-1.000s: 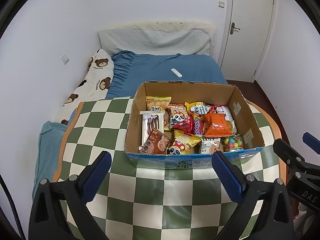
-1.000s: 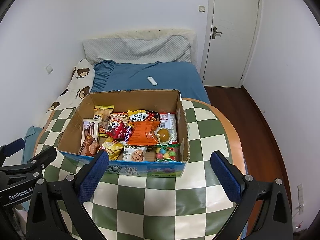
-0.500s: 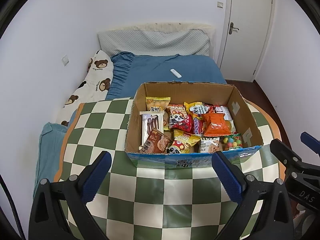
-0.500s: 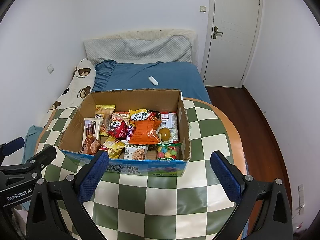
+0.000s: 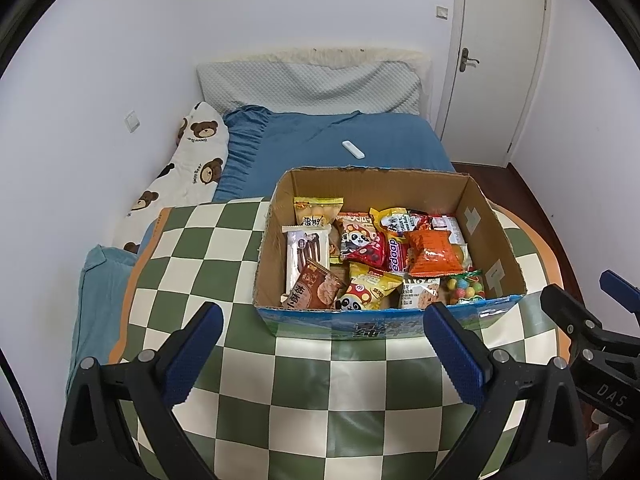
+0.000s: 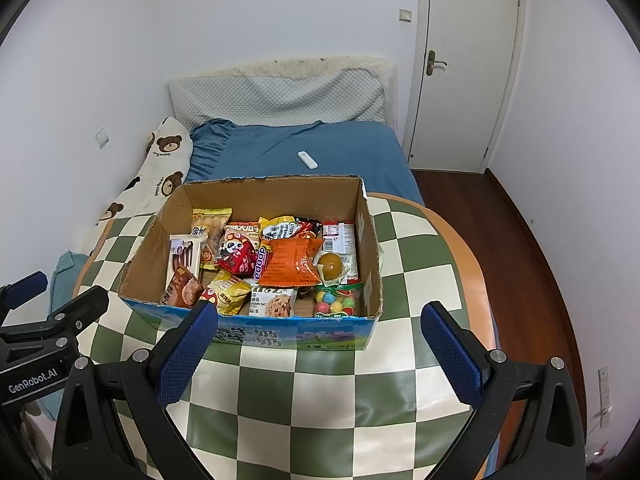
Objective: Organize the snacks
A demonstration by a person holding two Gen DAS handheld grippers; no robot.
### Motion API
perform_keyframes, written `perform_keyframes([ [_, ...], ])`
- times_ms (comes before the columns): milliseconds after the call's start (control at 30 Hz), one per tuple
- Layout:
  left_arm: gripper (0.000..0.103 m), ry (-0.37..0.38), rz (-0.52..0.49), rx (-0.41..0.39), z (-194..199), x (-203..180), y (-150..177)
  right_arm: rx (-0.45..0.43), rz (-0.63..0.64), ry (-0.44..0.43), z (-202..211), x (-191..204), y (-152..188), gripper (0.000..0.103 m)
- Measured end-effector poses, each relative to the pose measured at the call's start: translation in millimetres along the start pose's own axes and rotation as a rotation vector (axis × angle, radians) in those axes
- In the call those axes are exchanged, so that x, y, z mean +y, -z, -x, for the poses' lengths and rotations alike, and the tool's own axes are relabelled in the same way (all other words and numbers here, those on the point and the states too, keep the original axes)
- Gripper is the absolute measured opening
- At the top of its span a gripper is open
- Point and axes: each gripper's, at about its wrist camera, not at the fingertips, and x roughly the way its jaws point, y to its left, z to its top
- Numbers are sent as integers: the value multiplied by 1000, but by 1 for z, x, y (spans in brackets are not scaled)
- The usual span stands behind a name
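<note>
An open cardboard box (image 5: 476, 216) (image 6: 370, 240) stands on the round checkered table (image 5: 320, 400) (image 6: 340, 400). It holds several snack packs, among them an orange bag (image 5: 434, 254) (image 6: 294, 266), a red panda bag (image 5: 360, 244) (image 6: 236, 254) and a candy-ball bag (image 5: 466, 288) (image 6: 338, 300). My left gripper (image 5: 324, 356) is open and empty, held above the table in front of the box. My right gripper (image 6: 320, 354) is also open and empty, in front of the box. Each gripper shows at the edge of the other's view.
A bed with a blue sheet (image 5: 340, 148) lies behind the table, with a white remote (image 5: 353, 149) (image 6: 307, 159) on it and a bear-print pillow (image 5: 188, 172) at its left. A closed white door (image 6: 464, 64) and wooden floor (image 6: 532, 248) are at the right.
Both grippers have drawn back and risen slightly, so the box sits a little farther off in both views. Both stay open and empty.
</note>
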Motion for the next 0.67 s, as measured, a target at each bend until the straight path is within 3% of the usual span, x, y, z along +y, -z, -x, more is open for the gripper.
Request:
perform_keyframes([
  [667,103,-6,5,-8,5,4,-2,1,2,-7,2,2,0,103],
])
